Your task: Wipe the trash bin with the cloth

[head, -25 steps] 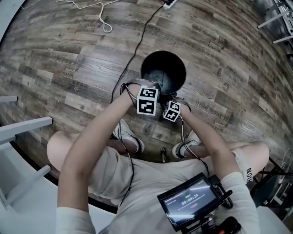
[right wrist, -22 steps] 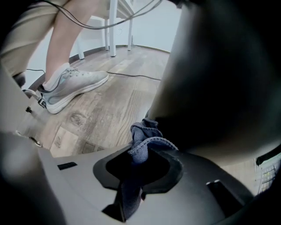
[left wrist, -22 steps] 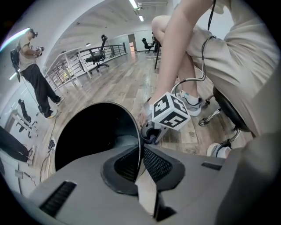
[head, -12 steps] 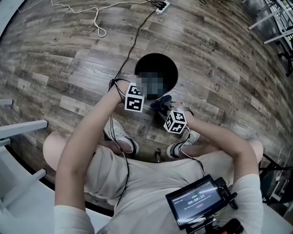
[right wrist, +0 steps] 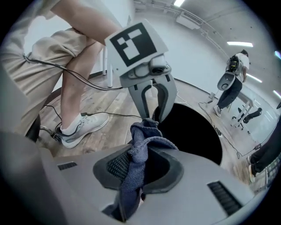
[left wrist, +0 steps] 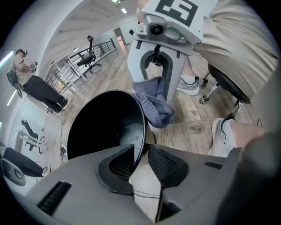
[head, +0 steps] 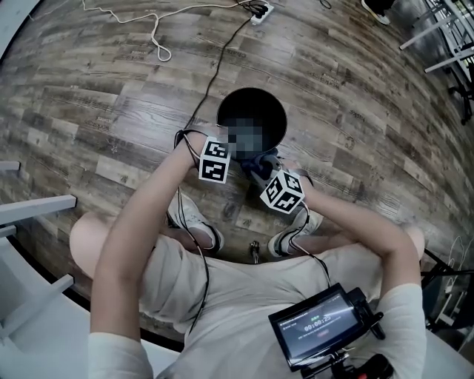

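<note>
The black trash bin [head: 275, 111] stands on the wood floor in front of my knees. My left gripper [left wrist: 140, 159] is at its near rim [left wrist: 143, 125], which runs up between the two pads. The jaws have just been closing on that rim, and floor still shows between it and the right pad. My right gripper [right wrist: 143, 163] is shut on a blue cloth [right wrist: 139, 151], held above the floor just outside the bin's near edge. In the head view the cloth [head: 258, 164] bunches between the two marker cubes. The right gripper view shows the left gripper [right wrist: 151, 99] astride the rim.
A black cable [head: 215, 74] runs from a power strip [head: 259, 10] to my left arm, and a white cord [head: 154, 35] lies at the far left. My shoes [head: 194, 216] flank a stool's foot [head: 255, 250]. White furniture [head: 37, 207] stands at left. People stand far off.
My right gripper has risen out of the bin with the cloth, and its cube looms larger now. The left gripper has stayed at the bin's near rim, shifting only slightly.
</note>
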Motion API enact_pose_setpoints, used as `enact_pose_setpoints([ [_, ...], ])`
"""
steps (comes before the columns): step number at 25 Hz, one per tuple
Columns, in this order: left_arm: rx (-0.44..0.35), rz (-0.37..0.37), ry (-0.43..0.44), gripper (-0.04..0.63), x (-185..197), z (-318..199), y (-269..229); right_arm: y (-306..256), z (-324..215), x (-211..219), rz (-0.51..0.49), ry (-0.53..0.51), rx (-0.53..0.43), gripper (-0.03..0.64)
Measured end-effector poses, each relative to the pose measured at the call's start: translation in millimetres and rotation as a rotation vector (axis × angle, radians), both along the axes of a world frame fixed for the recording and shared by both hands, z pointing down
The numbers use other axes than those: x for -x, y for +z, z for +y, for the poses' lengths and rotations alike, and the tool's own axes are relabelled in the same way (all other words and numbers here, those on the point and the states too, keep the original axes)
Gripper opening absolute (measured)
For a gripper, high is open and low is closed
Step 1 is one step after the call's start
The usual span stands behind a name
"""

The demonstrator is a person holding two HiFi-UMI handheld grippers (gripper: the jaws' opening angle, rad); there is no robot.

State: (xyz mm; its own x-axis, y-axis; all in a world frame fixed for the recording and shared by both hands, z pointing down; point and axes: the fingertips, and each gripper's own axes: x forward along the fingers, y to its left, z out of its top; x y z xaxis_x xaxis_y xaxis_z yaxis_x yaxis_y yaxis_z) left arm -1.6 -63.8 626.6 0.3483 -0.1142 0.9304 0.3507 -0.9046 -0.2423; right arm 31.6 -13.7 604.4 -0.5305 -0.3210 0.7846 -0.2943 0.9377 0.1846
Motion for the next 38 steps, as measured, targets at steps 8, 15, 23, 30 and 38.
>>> enact_pose_setpoints([
  [8, 0.025, 0.049, 0.012, 0.087, -5.9, 8.0, -8.8, 38.9, -4.7, -2.4, 0.059, -0.035, -0.002, 0.077],
  [15, 0.058, 0.096, 0.013, 0.056, -15.6, 12.0, -12.3, 118.2, -11.9, -8.9, 0.174, -0.094, 0.006, 0.077],
  [23, 0.101, 0.111, -0.023, 0.047, -20.1, 10.4, -10.3, 212.5, -14.5, -16.3, 0.368, -0.157, 0.042, 0.077],
  [30, 0.170, 0.117, -0.095, 0.043, -24.9, 11.6, -13.3, 204.3, -11.5, -17.7, 0.336, -0.111, 0.084, 0.077],
  [38, 0.169, 0.116, -0.225, 0.043, -42.9, 16.7, -13.0, 111.4, 23.1, -35.9, 0.259, -0.313, -0.012, 0.077],
])
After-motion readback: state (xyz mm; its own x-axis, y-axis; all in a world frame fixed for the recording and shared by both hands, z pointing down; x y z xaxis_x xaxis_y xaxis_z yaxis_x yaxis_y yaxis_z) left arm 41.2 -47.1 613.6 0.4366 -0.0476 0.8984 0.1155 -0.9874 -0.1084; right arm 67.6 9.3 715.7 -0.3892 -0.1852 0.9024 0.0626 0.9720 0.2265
